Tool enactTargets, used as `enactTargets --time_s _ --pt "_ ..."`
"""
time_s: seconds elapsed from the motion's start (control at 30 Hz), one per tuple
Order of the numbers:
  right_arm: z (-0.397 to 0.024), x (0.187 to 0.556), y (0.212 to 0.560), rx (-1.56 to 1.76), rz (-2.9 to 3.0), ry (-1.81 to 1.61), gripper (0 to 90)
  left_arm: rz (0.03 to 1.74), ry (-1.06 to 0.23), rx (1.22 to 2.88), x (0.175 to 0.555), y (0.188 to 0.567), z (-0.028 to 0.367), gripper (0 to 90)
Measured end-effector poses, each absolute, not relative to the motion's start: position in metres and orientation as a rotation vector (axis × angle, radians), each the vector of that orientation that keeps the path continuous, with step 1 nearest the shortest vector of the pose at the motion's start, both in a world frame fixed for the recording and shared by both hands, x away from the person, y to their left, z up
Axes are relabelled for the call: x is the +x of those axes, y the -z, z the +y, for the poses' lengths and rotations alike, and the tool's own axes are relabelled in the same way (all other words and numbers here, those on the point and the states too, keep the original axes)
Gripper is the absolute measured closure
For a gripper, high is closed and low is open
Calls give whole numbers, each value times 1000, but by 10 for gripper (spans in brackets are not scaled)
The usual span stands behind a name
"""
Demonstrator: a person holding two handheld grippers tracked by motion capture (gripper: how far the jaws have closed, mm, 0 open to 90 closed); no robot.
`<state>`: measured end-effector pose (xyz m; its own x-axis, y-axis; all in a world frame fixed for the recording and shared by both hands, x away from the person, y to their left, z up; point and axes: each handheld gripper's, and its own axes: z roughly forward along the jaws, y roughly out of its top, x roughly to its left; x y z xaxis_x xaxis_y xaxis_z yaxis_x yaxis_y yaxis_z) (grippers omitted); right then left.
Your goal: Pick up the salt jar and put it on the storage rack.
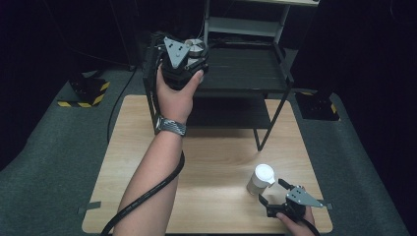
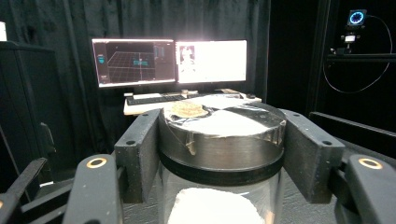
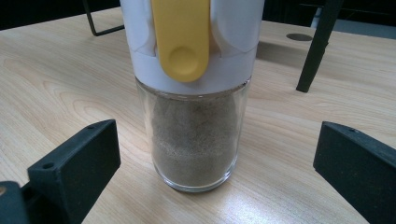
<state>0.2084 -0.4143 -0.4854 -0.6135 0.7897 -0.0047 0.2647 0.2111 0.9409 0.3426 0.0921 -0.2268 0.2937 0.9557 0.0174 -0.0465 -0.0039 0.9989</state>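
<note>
Matt wood-grain table (image 3: 56,70), clear glass jar (image 3: 196,140) w/ glossy white plastic cap, dark shiny metal lid (image 2: 222,140), matt blk jaws.

The spice jar (image 3: 196,93) loses its top at the frame's upper edge. The clamped jar (image 2: 219,200) runs off the bottom edge, and the monitors' (image 2: 170,61) contents are too small to read.

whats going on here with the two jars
A person works a gripper in each hand. The left gripper is clamped on a glass jar with a dark metal lid, held up by the black shelf rack. The right gripper sits open around a white-capped spice jar standing on the wooden table, not gripping it.
</note>
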Motion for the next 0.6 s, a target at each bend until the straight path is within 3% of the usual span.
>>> enactTargets --time_s 0.6 --pt "-414 208 486 975 1995 -1400 2 954 -987 1308 345 228 98 344"
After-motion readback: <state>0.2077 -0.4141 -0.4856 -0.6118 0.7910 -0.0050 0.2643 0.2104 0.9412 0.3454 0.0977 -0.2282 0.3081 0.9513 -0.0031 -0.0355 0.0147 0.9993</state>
